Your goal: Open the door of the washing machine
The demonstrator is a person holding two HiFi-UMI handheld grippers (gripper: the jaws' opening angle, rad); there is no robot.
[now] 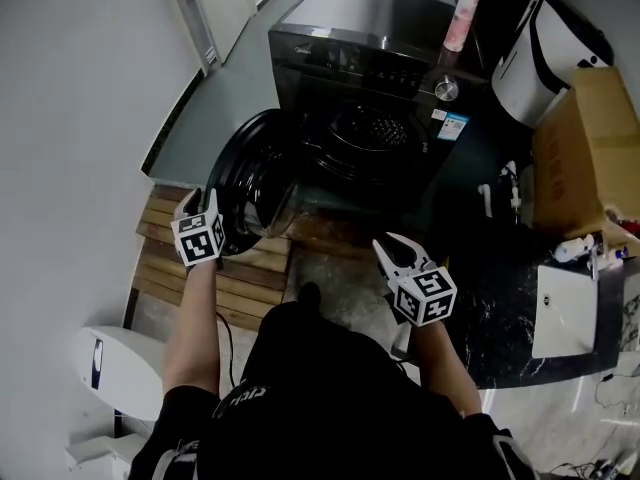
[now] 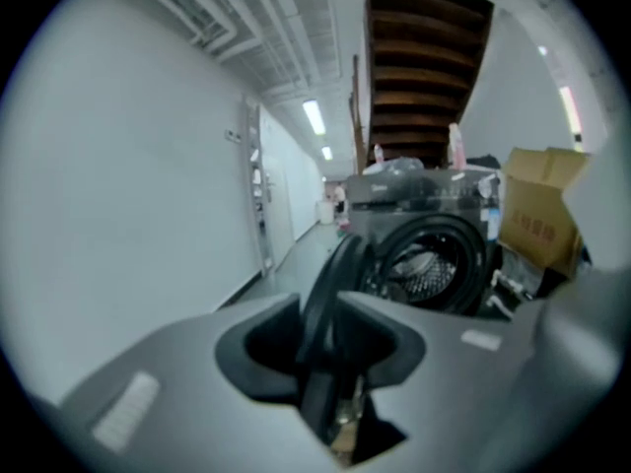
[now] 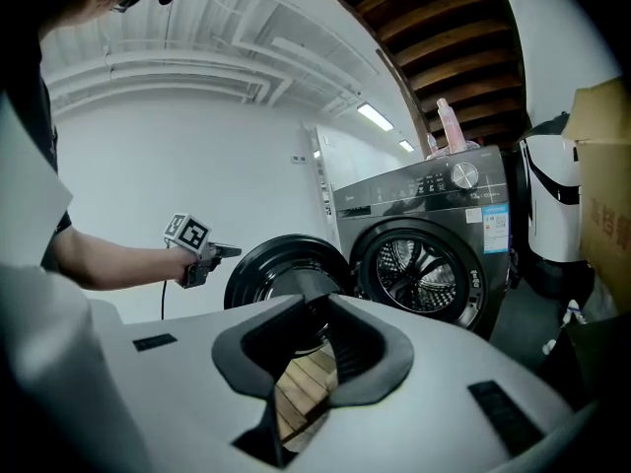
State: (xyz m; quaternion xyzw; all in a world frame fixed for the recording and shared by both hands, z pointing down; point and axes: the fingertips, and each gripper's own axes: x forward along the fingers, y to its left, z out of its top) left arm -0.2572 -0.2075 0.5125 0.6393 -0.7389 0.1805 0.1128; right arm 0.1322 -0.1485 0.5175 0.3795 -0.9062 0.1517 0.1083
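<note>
The dark front-loading washing machine (image 1: pixel 380 58) stands ahead with its round door (image 1: pixel 250 178) swung wide to the left, and the steel drum (image 1: pixel 370 128) is exposed. My left gripper (image 1: pixel 200 203) is at the door's outer rim. In the left gripper view the door's edge (image 2: pixel 330 294) runs through the gap of the left gripper (image 2: pixel 335 363), and a sliver of floor shows beside it. My right gripper (image 1: pixel 392 250) hangs open in front of the machine with nothing in it. Only wooden slats show between the jaws of the right gripper (image 3: pixel 311 363).
A wooden slatted platform (image 1: pixel 250 278) lies under the open door. A pink bottle (image 1: pixel 462 13) stands on the machine. To the right are a white container (image 1: pixel 545 58), a cardboard box (image 1: pixel 590 138) and a white basin (image 1: pixel 565 308). A white wall runs along the left.
</note>
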